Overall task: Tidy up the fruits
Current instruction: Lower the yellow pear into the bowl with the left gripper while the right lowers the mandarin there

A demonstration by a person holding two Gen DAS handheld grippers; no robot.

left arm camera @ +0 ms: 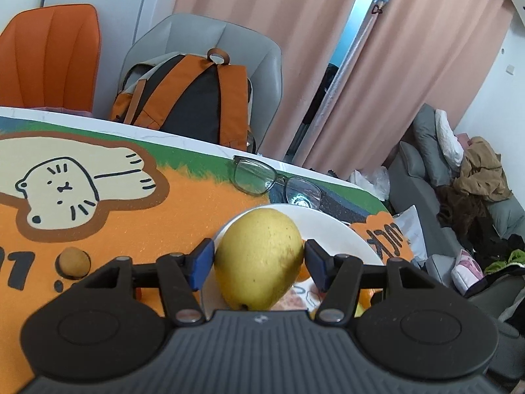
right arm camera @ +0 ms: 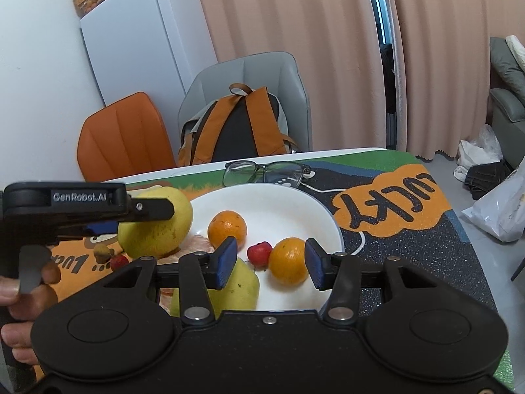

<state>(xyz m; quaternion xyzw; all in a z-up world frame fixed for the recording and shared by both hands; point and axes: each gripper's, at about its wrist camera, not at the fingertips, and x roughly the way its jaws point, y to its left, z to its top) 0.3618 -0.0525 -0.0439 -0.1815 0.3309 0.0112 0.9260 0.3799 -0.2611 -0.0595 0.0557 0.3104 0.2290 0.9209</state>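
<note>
Hidden and cut-off parts of a fruit table, seen from two gripper cameras

The left gripper (right arm camera: 98, 226) covers part of the big yellow pear (right arm camera: 154, 226); a second pear (right arm camera: 242, 287) sits half behind the right gripper (right arm camera: 269, 264) – the person's hand (right arm camera: 23, 295) is cut off at the frame edge, and the small brown fruit (right arm camera: 101, 251) is too small to identify.

A white table (left arm camera: 183, 138) carries a cartoon mat (right arm camera: 410, 252), orange, green and dark, that covers most of its top. Directly on the mat lie a white plate (right arm camera: 295, 203), a pair of glasses (right arm camera: 265, 170) just beyond the plate's far rim, a small brown fruit (left arm camera: 73, 262) and a red one (right arm camera: 118, 261) near the plate's left side.
</note>
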